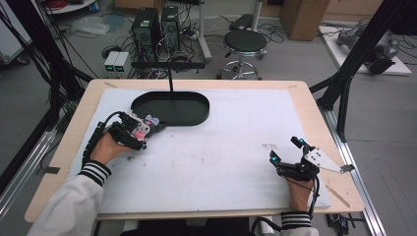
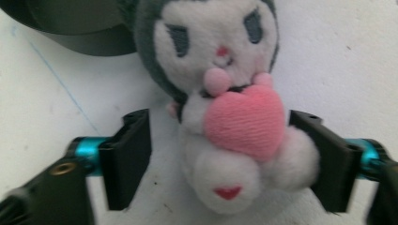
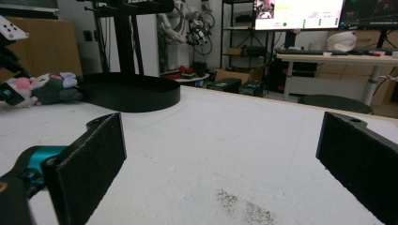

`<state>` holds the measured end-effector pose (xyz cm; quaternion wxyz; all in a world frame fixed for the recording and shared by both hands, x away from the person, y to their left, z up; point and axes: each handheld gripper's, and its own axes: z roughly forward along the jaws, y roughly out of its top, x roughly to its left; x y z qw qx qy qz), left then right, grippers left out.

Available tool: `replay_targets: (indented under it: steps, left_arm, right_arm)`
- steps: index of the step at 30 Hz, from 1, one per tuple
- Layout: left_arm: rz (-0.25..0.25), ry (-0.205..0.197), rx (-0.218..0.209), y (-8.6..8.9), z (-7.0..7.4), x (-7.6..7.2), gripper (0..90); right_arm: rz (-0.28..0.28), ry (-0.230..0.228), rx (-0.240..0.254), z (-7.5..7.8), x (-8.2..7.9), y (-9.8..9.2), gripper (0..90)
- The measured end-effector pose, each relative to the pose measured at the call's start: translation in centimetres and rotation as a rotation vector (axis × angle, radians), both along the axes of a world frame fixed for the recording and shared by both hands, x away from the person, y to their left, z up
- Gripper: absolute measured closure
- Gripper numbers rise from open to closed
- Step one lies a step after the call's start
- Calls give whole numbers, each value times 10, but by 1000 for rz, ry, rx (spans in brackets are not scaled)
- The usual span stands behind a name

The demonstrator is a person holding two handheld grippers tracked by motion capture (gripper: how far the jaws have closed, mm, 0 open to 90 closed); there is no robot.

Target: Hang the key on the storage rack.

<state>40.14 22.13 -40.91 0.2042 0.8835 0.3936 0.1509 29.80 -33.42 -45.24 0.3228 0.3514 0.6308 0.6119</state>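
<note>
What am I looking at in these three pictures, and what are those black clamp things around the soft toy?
No robot here: a person at a table holds a hand tool with two black jaws in each hand. The high view looks down from above. The left gripper reaches a small plush toy lying on the white mat, beside a black oval tray.

The other two pictures come from cameras riding on the tools. In the left gripper view the plush toy, grey and white with a pink heart, sits between the jaws; one jaw touches its side, while a gap shows at the other, so it is not yet gripped. The right gripper rests open over bare mat, holding nothing.
</note>
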Motion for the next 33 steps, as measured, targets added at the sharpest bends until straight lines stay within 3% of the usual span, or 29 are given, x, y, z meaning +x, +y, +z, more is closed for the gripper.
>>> replay_targets:
  steps: [2, 3, 4, 8, 19, 26, 33]
  left_arm:
    - [-5, -5, -1, -1, 0, -1, 361]
    - [-3, -4, 0, -2, 0, -1, 361]
    - [-2, -5, 7, -1, 1, -1, 432]
    - [-6, -18, 15, 0, 3, -3, 502]
    - [-6, -41, 18, 0, 5, -5, 541]
    - [9, -65, -33, 5, 10, -6, 551]
    - [15, -118, -105, 14, 20, -8, 554]
  right_arm:
    - [0, -3, 0, 0, 0, 0, 8]
    - [0, -3, 0, 0, 0, 0, 8]
    - [1, 5, 2, 0, 0, 0, 8]
    - [1, 5, 2, 0, 0, 0, 8]
    - [0, 0, -1, 0, 0, -1, 8]
    - [1, 4, 2, 0, 0, 0, 8]
    - [0, 4, 3, 0, 0, 0, 8]
